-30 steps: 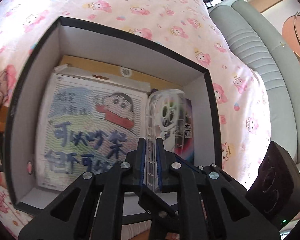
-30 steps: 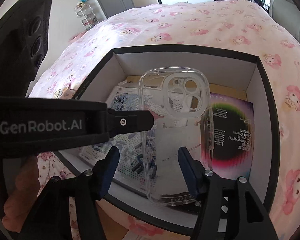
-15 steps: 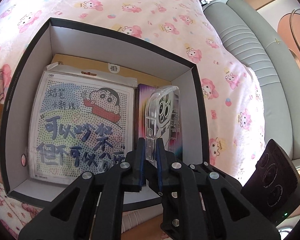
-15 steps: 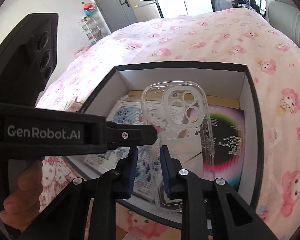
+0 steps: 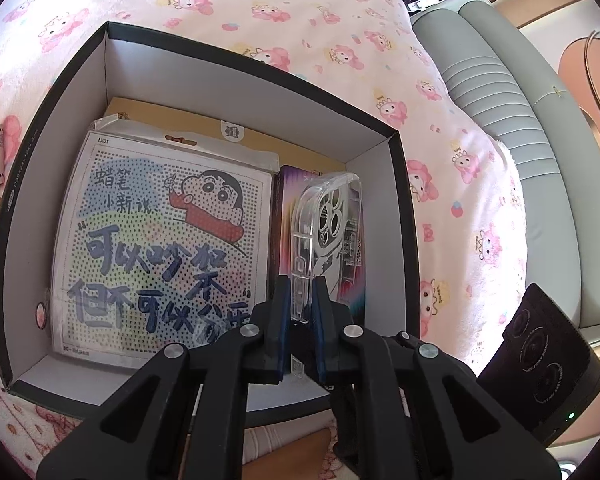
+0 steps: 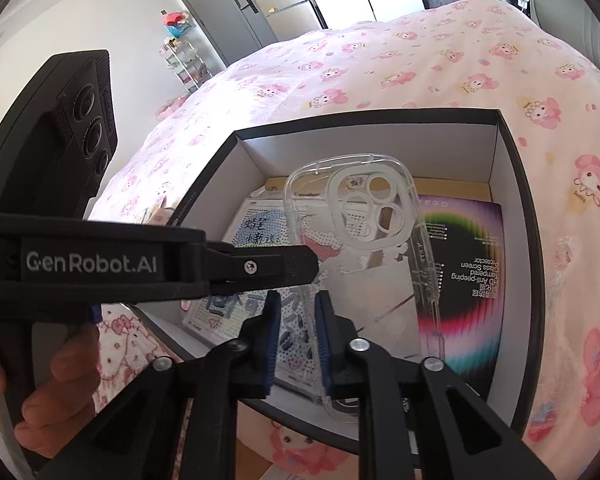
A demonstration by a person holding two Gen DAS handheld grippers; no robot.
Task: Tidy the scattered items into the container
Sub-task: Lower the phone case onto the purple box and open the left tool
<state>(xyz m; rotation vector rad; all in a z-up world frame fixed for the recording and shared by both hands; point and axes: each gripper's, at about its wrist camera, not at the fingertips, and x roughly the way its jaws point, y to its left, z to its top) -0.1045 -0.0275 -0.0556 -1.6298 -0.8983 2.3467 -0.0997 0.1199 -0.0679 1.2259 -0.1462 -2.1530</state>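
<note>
While my left gripper (image 5: 300, 308) stays clamped on the long edge of the clear phone case (image 5: 332, 224), my right gripper (image 6: 298, 332) has just been closing its jaws on the same case, and its blue pads now press the lower side wall from both faces. So both pairs of jaws grip the one case, which hangs upright above the open black box (image 6: 516, 184) on the pink bedcover (image 5: 340, 20), over the screen protector pack (image 6: 460, 264) and beside the cartoon bead sheet (image 5: 160, 240) already lying inside.

I judge the case to be very light and springy: thin soft plastic that bows under a pinch and snaps back. It looks glossy, so it may slide between the pads if I squeeze too gently, yet it is not brittle and a short drop into the box should not harm it. The rim is the sensible place to hold, near a straight side rather than the ringed camera cut-out, where the wall is thin and would twist. With two grips on it, pulling in different directions could warp it.
</note>
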